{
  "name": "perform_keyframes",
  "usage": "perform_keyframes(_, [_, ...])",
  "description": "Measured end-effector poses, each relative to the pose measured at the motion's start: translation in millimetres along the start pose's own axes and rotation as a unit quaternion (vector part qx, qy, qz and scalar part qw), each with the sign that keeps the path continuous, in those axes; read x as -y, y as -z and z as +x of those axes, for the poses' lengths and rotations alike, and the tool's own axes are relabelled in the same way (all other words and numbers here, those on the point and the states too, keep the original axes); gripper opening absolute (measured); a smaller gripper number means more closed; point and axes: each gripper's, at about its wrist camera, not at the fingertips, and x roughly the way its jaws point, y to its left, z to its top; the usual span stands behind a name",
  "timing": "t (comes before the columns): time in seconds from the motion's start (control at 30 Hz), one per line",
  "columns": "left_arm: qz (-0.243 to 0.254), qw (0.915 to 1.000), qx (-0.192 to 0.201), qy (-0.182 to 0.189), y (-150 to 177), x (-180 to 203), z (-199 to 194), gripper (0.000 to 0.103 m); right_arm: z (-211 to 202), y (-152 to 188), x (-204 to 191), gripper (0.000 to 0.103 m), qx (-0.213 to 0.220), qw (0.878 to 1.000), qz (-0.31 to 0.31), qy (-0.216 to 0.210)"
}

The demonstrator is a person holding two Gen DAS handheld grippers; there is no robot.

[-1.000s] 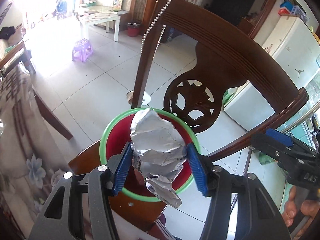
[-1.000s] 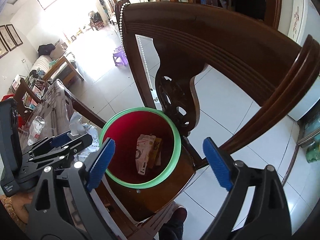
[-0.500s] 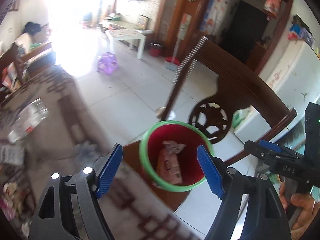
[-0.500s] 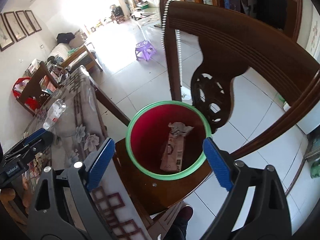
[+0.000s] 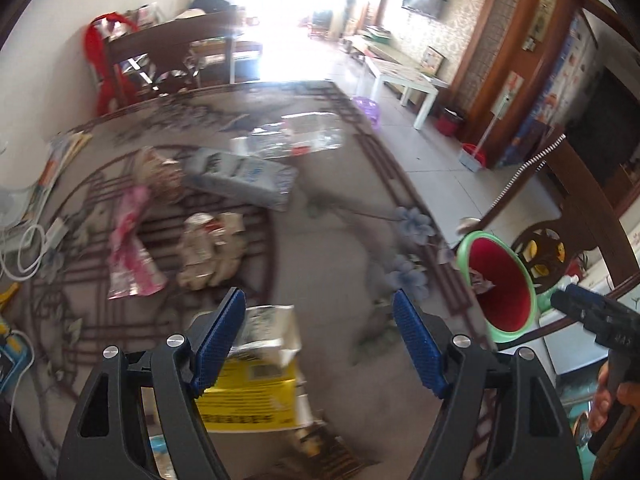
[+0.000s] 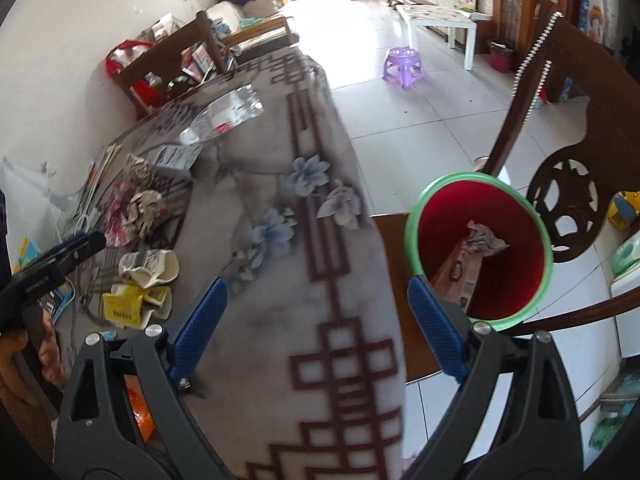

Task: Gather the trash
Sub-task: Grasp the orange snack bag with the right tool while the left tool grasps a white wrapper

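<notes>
Left wrist view shows the left gripper point(image 5: 316, 336) with its blue pads spread wide and nothing between them, hanging over the table point(image 5: 332, 264). Directly below and slightly toward its left pad lies a yellow packet point(image 5: 248, 396) with a crumpled white wrapper on top; farther ahead sit a crumpled paper cup point(image 5: 212, 248), a pink wrapper point(image 5: 130, 248), a blue-white pouch point(image 5: 244, 178) and a clear plastic bottle point(image 5: 296, 140). The red bin with a green rim point(image 5: 500, 284) stands off to its right on a chair seat, already holding some crumpled waste.

The right gripper point(image 6: 316, 324) also stands apart and empty, hovering over the table edge with the bin just ahead of its right pad.

Judging by this, the step in hand is reaching for the next piece of litter. The next move calls for lowering the left gripper around the yellow packet and closing on it.

A grey floral cloth with dark red lattice covers the table; beyond are pale floor tiles, a purple stool point(image 6: 402, 64) and a white low table point(image 6: 440, 20).
</notes>
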Motion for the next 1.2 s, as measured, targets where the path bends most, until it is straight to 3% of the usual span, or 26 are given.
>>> perform_keyframes(0.33, [-0.022,0.9998,-0.001,0.000,23.6,-74.8,-12.3,0.072,53.3,61.9,-120.4,0.090,-0.112,0.987,-0.107,-0.051])
perform_keyframes(0.47, [-0.029,0.9996,-0.003,-0.002,34.6,-103.7,-19.4,0.072,56.3,93.2,-163.0,0.090,-0.161,0.970,-0.156,-0.094])
perform_keyframes(0.6, [-0.038,0.9992,-0.012,-0.008,49.9,-134.0,-23.4,0.072,60.3,122.1,-192.8,0.095,-0.220,0.953,-0.150,-0.144])
perform_keyframes(0.8, [-0.044,0.9987,-0.024,-0.010,68.6,-165.8,-28.8,0.072,72.4,146.2,-224.3,0.098,-0.248,0.948,-0.151,-0.134])
perform_keyframes(0.97, [-0.047,0.9983,-0.031,-0.011,81.7,-184.3,-37.0,0.072,87.6,167.6,-255.4,0.098,-0.274,0.936,-0.199,-0.097])
perform_keyframes(1.0, [-0.049,0.9981,-0.035,-0.008,85.5,-186.9,-38.1,0.072,89.2,169.1,-257.4,0.096,-0.273,0.936,-0.202,-0.096])
perform_keyframes(1.1, [-0.048,0.9975,-0.052,0.006,98.6,-188.3,-38.0,0.072,91.6,173.6,-261.6,0.078,-0.263,0.938,-0.209,-0.092])
perform_keyframes(1.2, [-0.034,0.9966,-0.073,0.017,114.1,-184.6,-34.2,0.072,84.7,167.3,-261.2,0.041,-0.241,0.945,-0.197,-0.101])
